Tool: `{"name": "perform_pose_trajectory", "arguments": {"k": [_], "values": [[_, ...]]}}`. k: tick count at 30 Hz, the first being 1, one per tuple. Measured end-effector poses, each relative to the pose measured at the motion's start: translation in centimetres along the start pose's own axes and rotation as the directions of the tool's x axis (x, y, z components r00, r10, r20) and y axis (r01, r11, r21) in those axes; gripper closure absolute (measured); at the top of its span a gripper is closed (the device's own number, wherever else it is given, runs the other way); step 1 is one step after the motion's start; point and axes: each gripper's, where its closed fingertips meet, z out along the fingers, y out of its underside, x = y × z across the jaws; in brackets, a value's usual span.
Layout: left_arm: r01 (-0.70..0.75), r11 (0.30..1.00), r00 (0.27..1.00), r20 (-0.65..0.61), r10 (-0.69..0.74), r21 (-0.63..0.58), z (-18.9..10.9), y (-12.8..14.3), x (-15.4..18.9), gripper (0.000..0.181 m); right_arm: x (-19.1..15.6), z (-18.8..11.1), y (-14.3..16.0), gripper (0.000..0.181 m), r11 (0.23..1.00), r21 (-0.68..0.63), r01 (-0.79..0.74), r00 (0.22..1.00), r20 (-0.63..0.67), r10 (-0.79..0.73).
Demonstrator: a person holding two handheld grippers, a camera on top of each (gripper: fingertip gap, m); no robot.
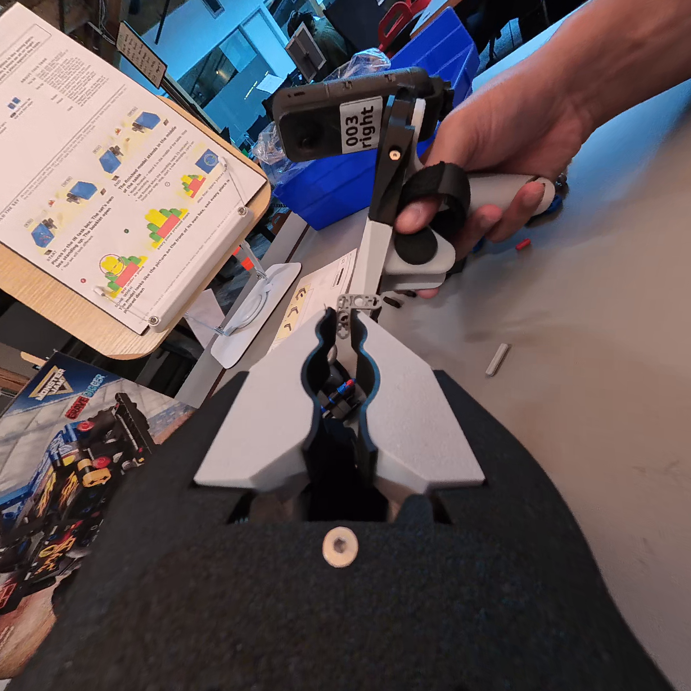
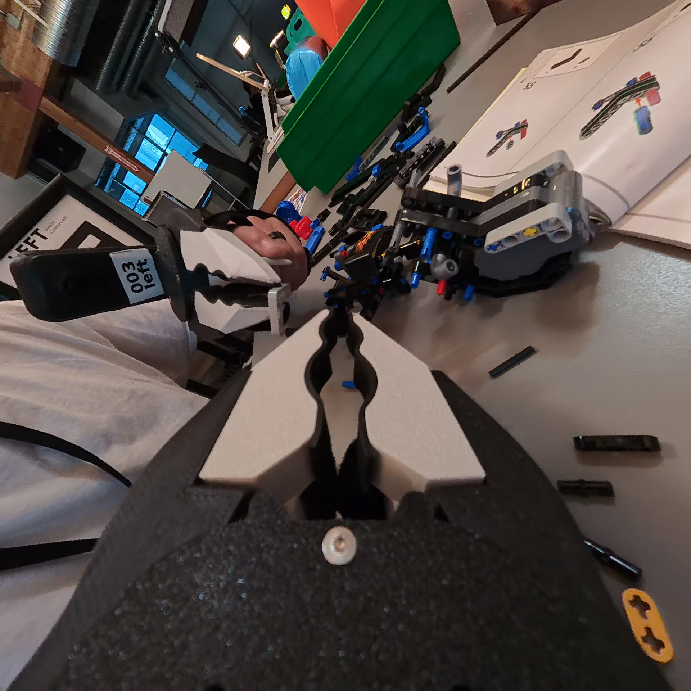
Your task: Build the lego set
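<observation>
Beam [image 1: 346, 318], grey and L-shaped, stands clamped upright in my left gripper [image 1: 342, 321]; my right gripper [image 2: 339, 318], pinched on the black assembly [image 2: 347, 295], sits just beyond.

My left gripper [image 1: 342, 321] and right gripper [image 2: 338, 321] have pale grey fingers with wavy black inner edges on black grainy bodies. Each has one silver screw [image 2: 338, 544]. I wear a dark ring [image 2: 277, 235].

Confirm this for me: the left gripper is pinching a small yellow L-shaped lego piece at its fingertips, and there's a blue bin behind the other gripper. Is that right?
Not quite. The L-shaped piece pinched at the left gripper fingertips is grey, not yellow, as the left wrist view shows. The rest holds: the blue bin does sit behind the right gripper.
</observation>
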Motion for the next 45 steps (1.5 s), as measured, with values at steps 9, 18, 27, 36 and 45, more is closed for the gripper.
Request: {"name": "perform_pose_trajectory", "arguments": {"k": [9, 18, 27, 36, 45], "values": [[-0.043, 0.999, 0.999, 0.013, 0.043, -0.017, 0.1, 0.2, 0.0, 0.176, 0.2, -0.1, 0.1, 0.178, 1.000, -0.009, 0.000, 1.000, -0.011, 0.000], [-0.090, 0.995, 0.996, 0.015, 0.091, -0.032, 0.1, 0.4, 0.1, 0.176, 0.4, -0.1, 0.1, 0.178, 1.000, -0.016, 0.005, 1.000, -0.030, -0.006], [-0.079, 0.995, 0.997, 0.021, 0.080, -0.056, 0.4, 0.8, 0.1, 0.176, 0.7, 0.0, 0.1, 0.178, 1.000, -0.009, -0.016, 0.999, -0.035, 0.016], [-0.188, 0.970, 0.973, 0.108, 0.205, -0.151, 0.8, 1.5, -0.2, 0.176, 1.4, 0.1, 0.0, 0.178, 0.999, 0.004, -0.035, 0.994, -0.104, 0.035], [-0.199, 0.961, 0.964, 0.140, 0.228, -0.191, 0.7, 1.9, -0.7, 0.176, 1.2, 0.1, -0.6, 0.170, 0.999, 0.044, -0.006, 0.993, -0.120, 0.011]]}}
